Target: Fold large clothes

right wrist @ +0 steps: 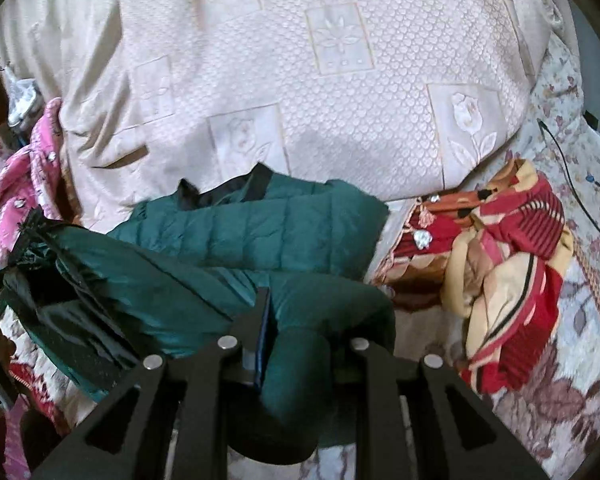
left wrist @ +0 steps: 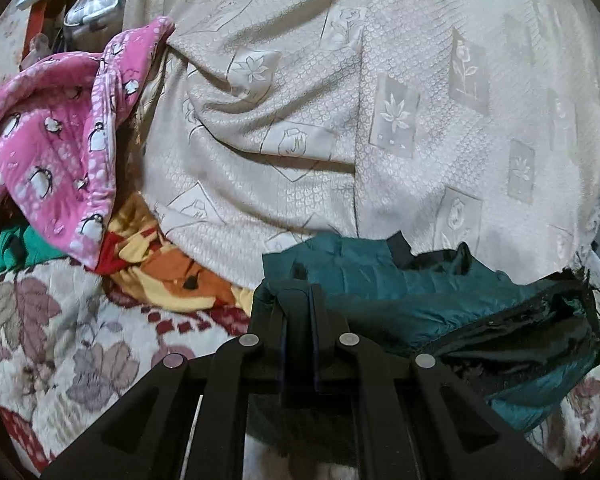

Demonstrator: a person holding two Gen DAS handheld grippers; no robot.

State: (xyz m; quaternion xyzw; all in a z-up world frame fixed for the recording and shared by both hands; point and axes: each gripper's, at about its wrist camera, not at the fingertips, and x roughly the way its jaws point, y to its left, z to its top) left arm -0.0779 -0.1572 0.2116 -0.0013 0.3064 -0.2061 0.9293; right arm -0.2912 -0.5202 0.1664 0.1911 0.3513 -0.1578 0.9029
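A dark teal quilted puffer jacket (left wrist: 400, 280) lies folded over on the bed, with its black lining showing at the right. It also shows in the right wrist view (right wrist: 260, 224), where a teal fold drapes over the fingers. My left gripper (left wrist: 300, 296) is shut on the jacket's left edge. My right gripper (right wrist: 284, 312) is shut on a thick teal fold of the jacket, and its right finger is hidden by the cloth.
A cream embossed bedspread (left wrist: 340, 120) fills the back. A pink penguin-print blanket (left wrist: 52, 148) lies at left. A red and cream patterned blanket (right wrist: 508, 264) lies at right. A black cable (right wrist: 572, 184) runs over the floral sheet (left wrist: 52, 328).
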